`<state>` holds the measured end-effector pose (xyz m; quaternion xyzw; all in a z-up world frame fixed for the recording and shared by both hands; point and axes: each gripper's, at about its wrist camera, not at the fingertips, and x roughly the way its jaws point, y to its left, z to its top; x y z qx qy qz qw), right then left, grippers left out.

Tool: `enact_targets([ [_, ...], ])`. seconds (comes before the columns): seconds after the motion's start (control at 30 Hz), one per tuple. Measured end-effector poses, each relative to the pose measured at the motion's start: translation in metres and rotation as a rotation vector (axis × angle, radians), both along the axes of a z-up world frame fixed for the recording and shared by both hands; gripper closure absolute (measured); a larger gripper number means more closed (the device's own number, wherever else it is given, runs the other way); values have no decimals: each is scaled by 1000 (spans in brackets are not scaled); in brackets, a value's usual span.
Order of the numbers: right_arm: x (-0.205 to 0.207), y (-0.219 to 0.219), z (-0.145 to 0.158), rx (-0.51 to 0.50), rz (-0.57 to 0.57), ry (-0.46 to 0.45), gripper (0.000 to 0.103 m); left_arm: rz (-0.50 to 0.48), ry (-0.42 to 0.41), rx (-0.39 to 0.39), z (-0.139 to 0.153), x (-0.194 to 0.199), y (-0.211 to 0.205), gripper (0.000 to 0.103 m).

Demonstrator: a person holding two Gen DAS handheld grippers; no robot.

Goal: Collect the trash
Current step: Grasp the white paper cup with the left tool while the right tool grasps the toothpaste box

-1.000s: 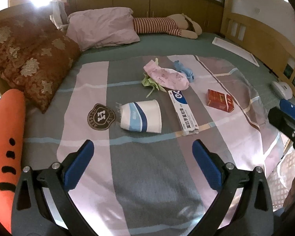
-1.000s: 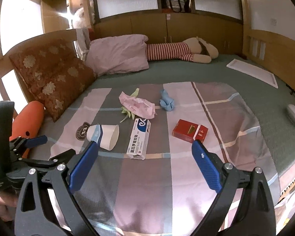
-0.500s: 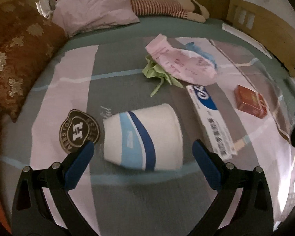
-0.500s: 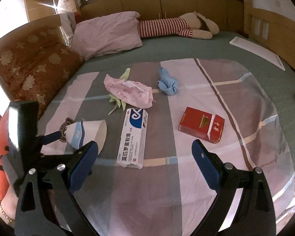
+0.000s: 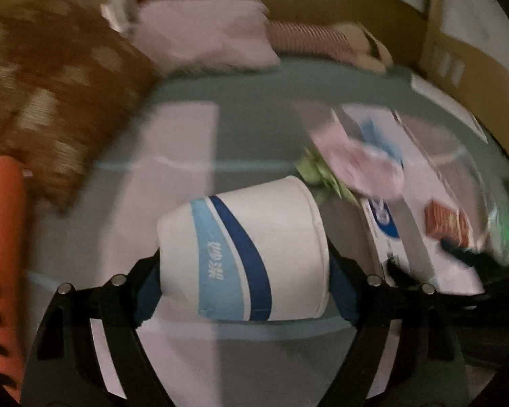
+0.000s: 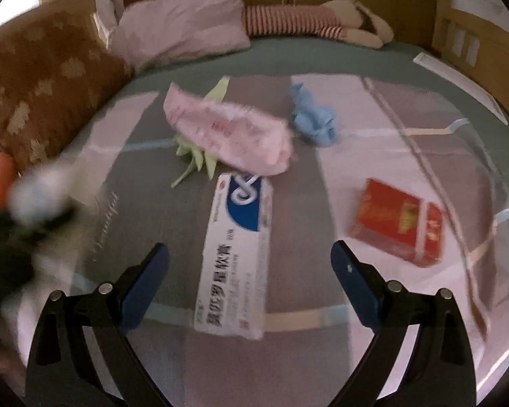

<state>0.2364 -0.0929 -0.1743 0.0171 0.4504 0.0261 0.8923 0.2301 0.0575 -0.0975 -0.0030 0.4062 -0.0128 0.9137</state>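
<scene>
A white paper cup [image 5: 244, 247] with blue stripes lies on its side on the checked blanket [image 5: 183, 142]. My left gripper [image 5: 244, 274] has the cup between its blue pads. The jaws are closing, and the pads sit against the cup's base and rim. My right gripper [image 6: 247, 247] is open just above a long white and blue box [image 6: 237, 257], and its pads do not touch the box. A red pack [image 6: 397, 224] lies to the right of that box. Beyond it are a pink wrapper [image 6: 230, 135], green scraps [image 6: 193, 156] and a blue wad [image 6: 314, 120].
A brown patterned cushion [image 6: 34, 95], a pink pillow [image 6: 183, 27] and a striped soft toy [image 6: 305, 22] lie along the head of the bed. An orange plush [image 5: 1, 237] borders the left side. A wooden bed frame [image 6: 471, 40] runs along the right.
Both grippers came down closer to the bed. The left one moved forward until the cup sat between its fingers, and its jaws narrowed. The right one now hovers over the long box.
</scene>
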Motion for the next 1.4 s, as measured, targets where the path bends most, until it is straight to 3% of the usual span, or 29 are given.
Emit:
enact_targets([
  [0.07,9,11,-14,-37,19,36,9,30,-41,-38,33,-20,16,21],
  [0.1,13,15,-22,-59,23,65,18,32,-55,-55,44,-28,20,21],
  [0.2,14,14,-19,-62,21,72,63,6,-137,-98,84,-69,25,20],
  [0.27,7,8,-4,8,32,78,63,6,-220,-102,103,-100,26,20],
  [0.37,-16,1,31,66,51,34,63,6,-279,-117,118,-127,26,20],
  [0.57,-107,-15,125,116,116,-174,63,-44,-283,-129,123,-154,18,20],
  [0.67,-154,-27,147,91,101,-281,63,-76,-274,-119,119,-163,7,20],
  [0.8,-192,-44,138,93,65,-291,63,-120,-255,-92,107,-167,-10,20],
  [1.1,-186,-40,130,68,66,-264,63,-137,-208,-50,81,-162,-31,20],
  [1.4,-188,-38,128,60,72,-267,63,-137,-194,-49,78,-159,-29,20],
])
